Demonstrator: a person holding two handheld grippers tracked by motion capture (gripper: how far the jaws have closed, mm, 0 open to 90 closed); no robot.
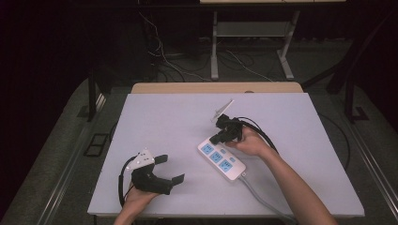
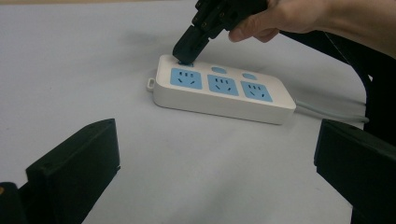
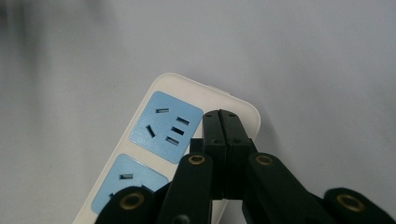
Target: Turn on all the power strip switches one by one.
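I see the power strip point(image 1: 221, 158) lying on the table point(image 1: 164, 122), right of centre; my right gripper point(image 1: 218, 137) sits on its far end, my left gripper point(image 1: 170, 169) well apart to the left

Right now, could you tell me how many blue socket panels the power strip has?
3, in a row along the power strip: end socket beside the shut right gripper, middle socket, and cable-end socket. None seems hidden.

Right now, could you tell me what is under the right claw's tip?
The shut right claw rests on the power strip at its end switch, beside two other round blue buttons. The switch itself is mostly covered.
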